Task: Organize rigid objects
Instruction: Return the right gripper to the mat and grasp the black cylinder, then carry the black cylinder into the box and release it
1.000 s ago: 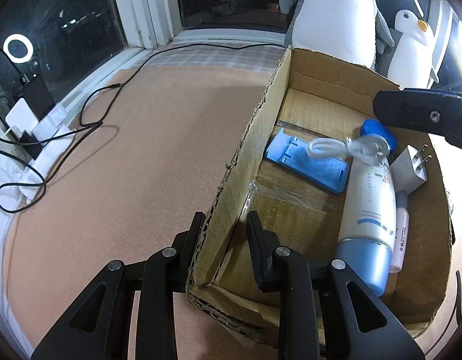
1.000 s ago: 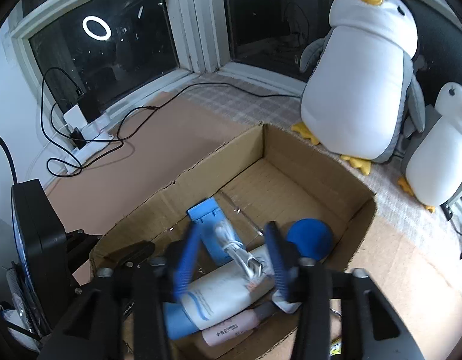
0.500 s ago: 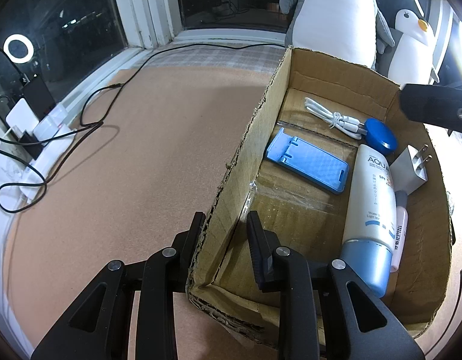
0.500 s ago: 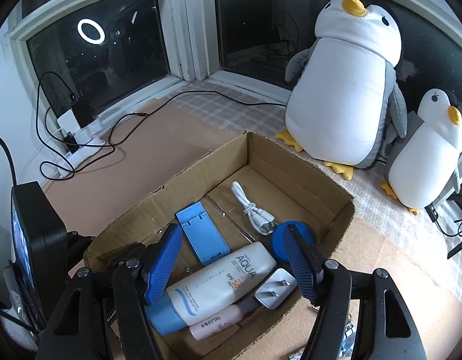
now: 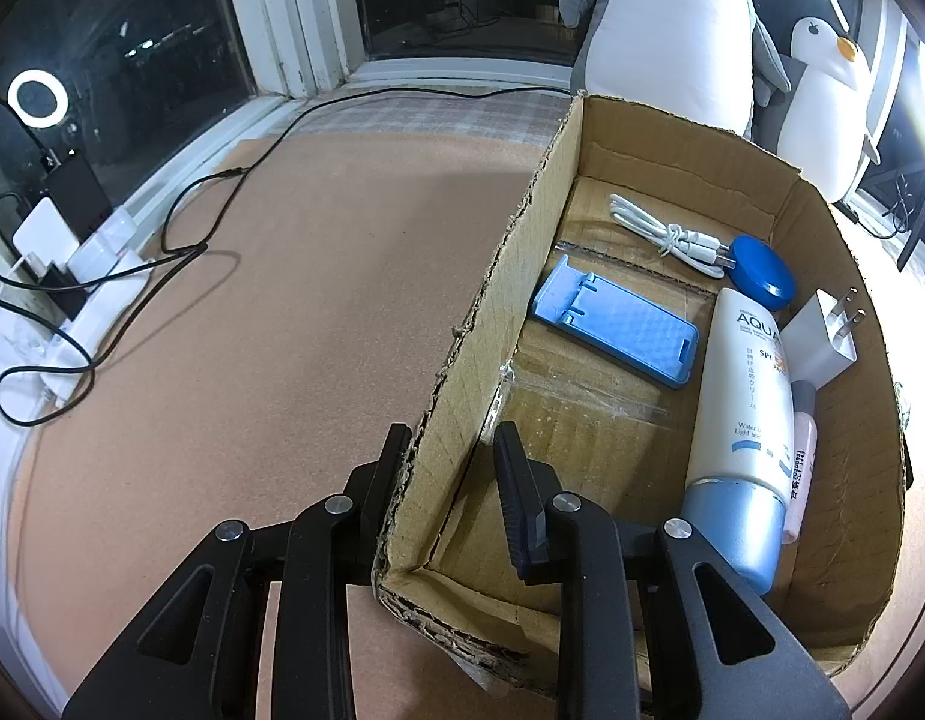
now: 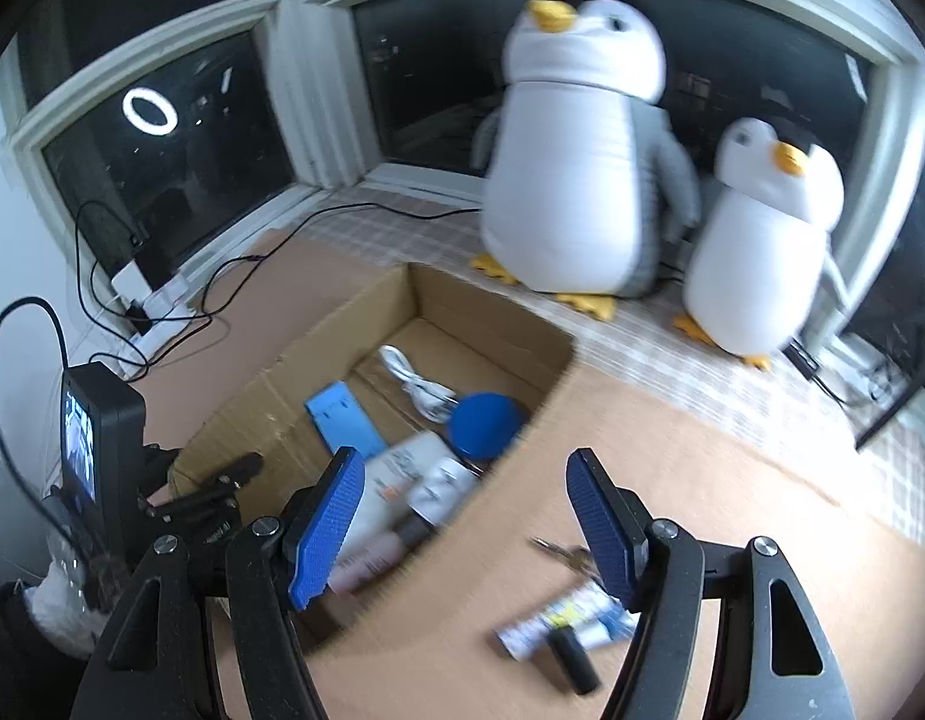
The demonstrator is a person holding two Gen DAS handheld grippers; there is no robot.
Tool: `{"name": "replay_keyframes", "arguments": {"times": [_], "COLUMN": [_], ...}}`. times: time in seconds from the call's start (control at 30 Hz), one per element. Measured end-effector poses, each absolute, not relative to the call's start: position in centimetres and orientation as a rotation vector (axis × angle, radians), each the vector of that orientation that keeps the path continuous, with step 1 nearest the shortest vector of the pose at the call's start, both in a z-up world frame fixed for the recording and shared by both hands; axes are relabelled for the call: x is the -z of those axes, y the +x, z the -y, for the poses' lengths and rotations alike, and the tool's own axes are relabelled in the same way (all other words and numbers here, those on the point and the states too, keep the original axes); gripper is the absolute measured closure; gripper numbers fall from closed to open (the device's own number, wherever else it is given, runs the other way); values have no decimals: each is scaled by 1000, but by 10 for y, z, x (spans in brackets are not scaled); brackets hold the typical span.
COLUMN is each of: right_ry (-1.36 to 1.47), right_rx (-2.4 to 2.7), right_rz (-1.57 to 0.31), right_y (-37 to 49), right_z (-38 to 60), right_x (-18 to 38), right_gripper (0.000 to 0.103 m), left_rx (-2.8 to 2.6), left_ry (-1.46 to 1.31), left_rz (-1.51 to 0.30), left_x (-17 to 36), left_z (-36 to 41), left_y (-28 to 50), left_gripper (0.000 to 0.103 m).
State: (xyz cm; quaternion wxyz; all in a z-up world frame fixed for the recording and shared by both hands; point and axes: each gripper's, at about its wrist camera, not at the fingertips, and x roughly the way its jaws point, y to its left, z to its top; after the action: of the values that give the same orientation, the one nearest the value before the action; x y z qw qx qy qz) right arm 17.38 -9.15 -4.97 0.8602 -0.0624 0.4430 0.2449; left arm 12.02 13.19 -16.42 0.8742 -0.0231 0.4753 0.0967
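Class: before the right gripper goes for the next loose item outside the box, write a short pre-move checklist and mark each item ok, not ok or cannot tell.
1. Left gripper shut on the cardboard box wall: ok.
2. Right gripper open, nothing between its pads: ok.
3. White cable lies inside the box: ok.
4. Loose items remain outside, such as the small tube: ok.
5. Which loose item suits the grip best: cannot tell, the view is blurred.

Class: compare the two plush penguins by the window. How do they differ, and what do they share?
The large penguin stands left of the small penguin and is clearly taller and wider. The large one's beak points left; the small one's points right. Both are upright, white-bellied, with orange beaks and feet.
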Motion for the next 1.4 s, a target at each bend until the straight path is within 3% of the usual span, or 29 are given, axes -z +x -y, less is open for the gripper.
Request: {"name": "replay_keyframes", "arguments": {"times": [0.4, 0.83, 1.4], "right_ry": [-119, -216, -304], "right_rx": [-467, -573, -553], "right_rz": [-985, -1116, -1206], "right_y": [161, 143, 149], "right_z": [159, 151, 144], "right_x": [66, 113, 152], "right_gripper": [37, 77, 84], "left_rx": [-202, -201, -202], "left_ry": [-47, -45, -45], "left_rz": [-993, -994, -995], "left_x": [164, 164, 164], "left_z": [-132, -134, -133], "left_y": [120, 119, 119], "left_gripper": [78, 78, 78]}}
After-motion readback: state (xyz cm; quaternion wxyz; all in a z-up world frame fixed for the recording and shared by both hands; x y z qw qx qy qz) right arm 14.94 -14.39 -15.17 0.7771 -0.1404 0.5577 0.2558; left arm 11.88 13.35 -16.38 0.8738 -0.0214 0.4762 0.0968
